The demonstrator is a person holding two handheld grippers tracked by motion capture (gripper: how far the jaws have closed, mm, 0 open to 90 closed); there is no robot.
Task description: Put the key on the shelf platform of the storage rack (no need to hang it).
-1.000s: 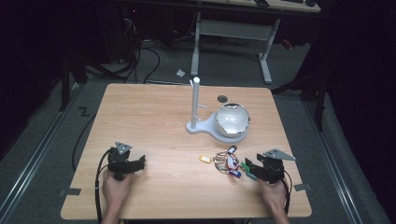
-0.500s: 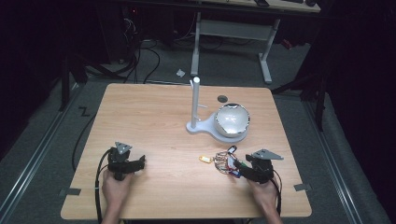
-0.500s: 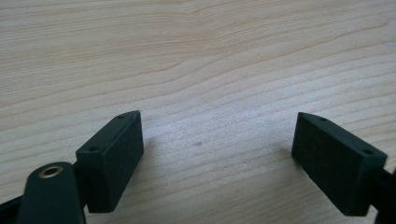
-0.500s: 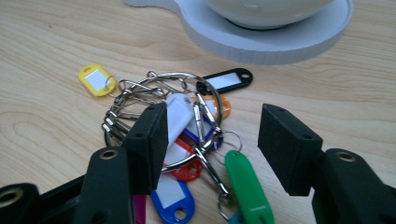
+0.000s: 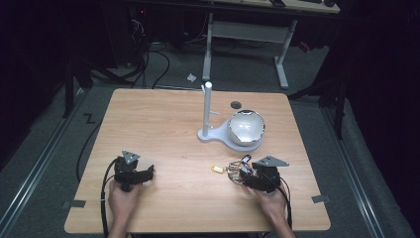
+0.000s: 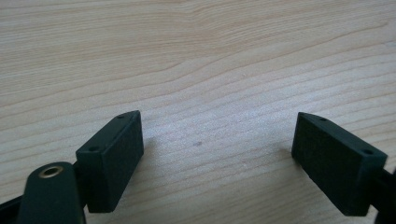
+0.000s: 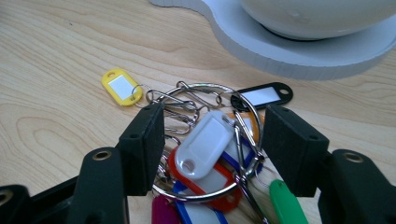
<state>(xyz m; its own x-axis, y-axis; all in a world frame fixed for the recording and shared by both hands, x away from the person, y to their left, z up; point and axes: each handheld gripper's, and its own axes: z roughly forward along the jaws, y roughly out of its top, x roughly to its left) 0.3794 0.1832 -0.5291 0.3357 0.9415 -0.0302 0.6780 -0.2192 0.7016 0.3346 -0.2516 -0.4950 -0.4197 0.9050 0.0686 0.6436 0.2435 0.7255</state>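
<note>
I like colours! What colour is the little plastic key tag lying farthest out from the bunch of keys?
Yellow plastic key tag with a white label, clearest in the right gripper view.

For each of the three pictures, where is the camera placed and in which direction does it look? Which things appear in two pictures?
High view: above the person's side, looking forward and down on the table; both forearms and hands enter from below.
Left gripper view: rides on the left gripper, facing bare wood; its open jaws show.
Right gripper view: rides on the right gripper, facing the key tags; its open jaws straddle them.
Shared: high and right gripper views both show the tags and the white stand.
</note>
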